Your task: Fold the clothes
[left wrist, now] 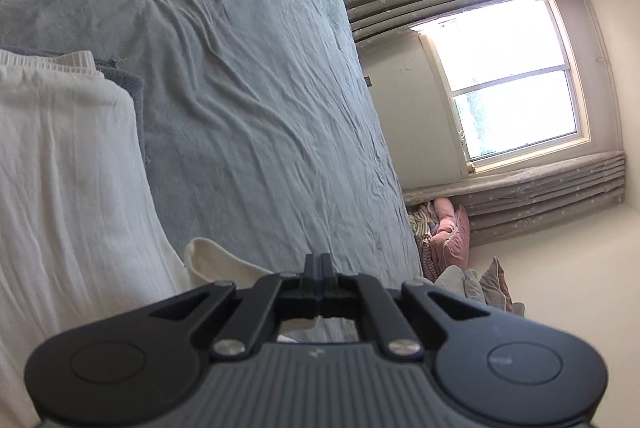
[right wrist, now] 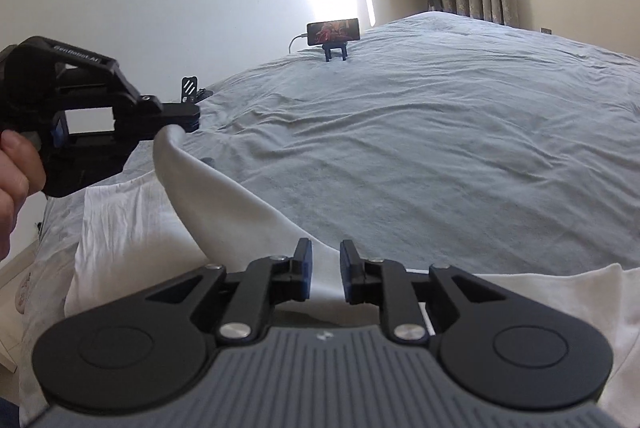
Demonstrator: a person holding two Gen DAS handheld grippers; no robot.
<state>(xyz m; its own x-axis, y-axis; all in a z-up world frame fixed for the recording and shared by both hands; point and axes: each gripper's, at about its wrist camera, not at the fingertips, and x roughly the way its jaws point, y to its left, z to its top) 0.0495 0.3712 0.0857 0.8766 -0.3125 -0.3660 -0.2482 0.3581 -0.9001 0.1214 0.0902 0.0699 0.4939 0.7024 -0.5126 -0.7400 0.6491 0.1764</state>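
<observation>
A white garment (right wrist: 132, 228) lies on the near part of the grey-blue bed; it also shows in the left wrist view (left wrist: 68, 167). My left gripper (left wrist: 318, 266) is shut on a corner of the white garment (left wrist: 212, 260) and holds it lifted above the bed; it shows at the left of the right wrist view (right wrist: 188, 117) with the cloth hanging from its tip. My right gripper (right wrist: 325, 270) is open, its jaws a narrow gap apart, just above the garment's lifted edge, holding nothing.
A phone on a small stand (right wrist: 334, 31) sits at the far side of the bed (right wrist: 440, 147). A window with grey curtains (left wrist: 516, 83) is beyond the bed. Pillows and clothes (left wrist: 448, 232) are piled on the floor below the window.
</observation>
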